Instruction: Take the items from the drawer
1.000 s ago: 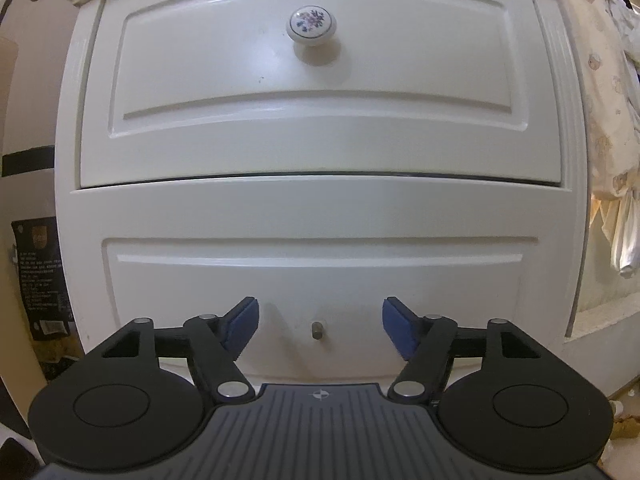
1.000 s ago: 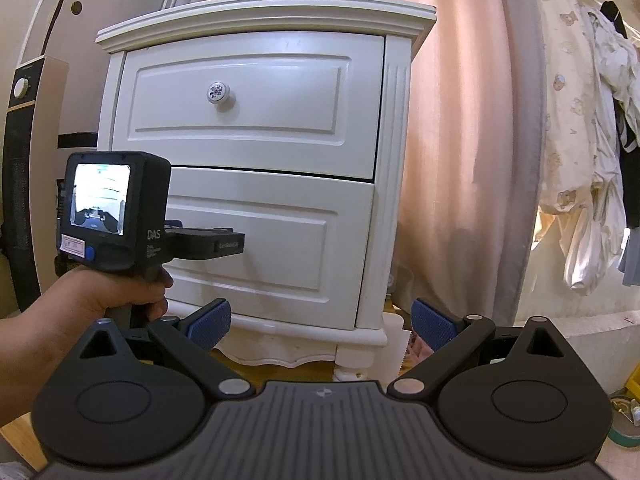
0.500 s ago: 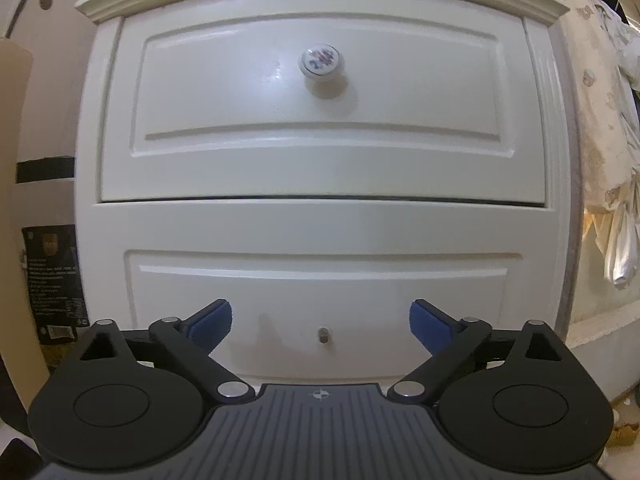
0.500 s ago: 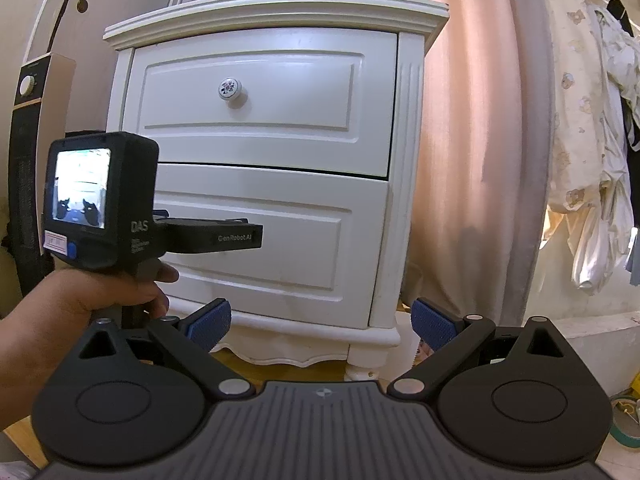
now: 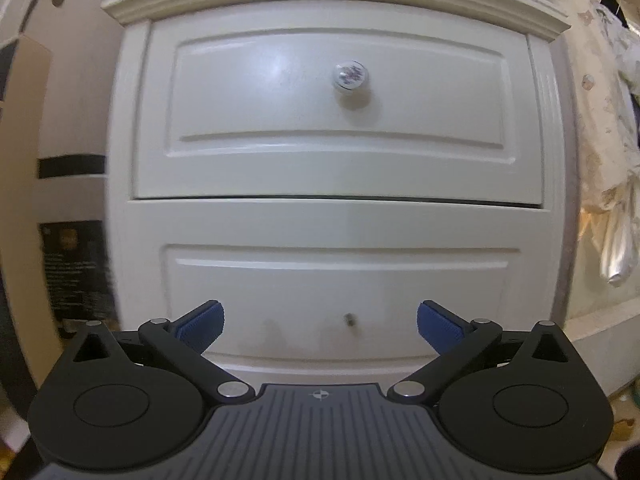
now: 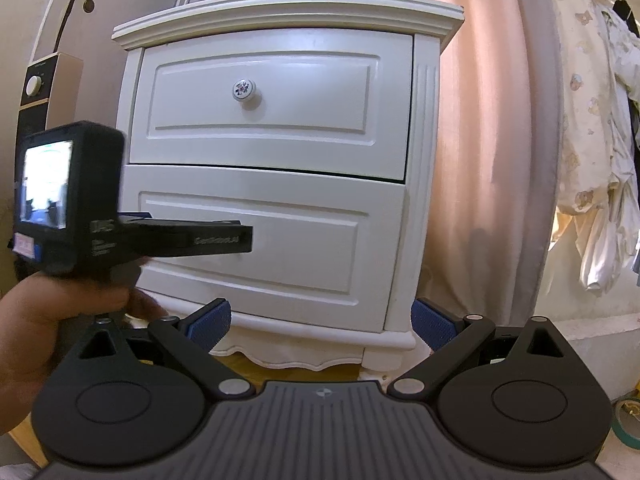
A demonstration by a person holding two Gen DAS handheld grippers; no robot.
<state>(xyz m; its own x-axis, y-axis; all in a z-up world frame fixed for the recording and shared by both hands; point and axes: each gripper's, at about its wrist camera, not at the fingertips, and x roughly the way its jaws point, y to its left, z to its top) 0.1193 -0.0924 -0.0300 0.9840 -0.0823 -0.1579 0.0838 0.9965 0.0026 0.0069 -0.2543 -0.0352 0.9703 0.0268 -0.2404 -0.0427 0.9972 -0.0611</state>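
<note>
A white nightstand with two drawers fills the left wrist view. The upper drawer is shut and has a round flowered knob. The lower drawer is shut and shows only a bare screw stub. My left gripper is open and empty, a short way in front of the lower drawer. My right gripper is open and empty, further back, facing the nightstand at an angle. The left gripper's body shows in the right wrist view, in a hand.
A pink curtain hangs behind the nightstand. Pale clothes hang at the right. A beige and black appliance stands at the left of the nightstand. A tape roll lies on the floor at the right.
My left gripper has pulled back from the lower drawer and its jaws have opened wider. The right gripper has drifted, so the nightstand sits further right in its view.
</note>
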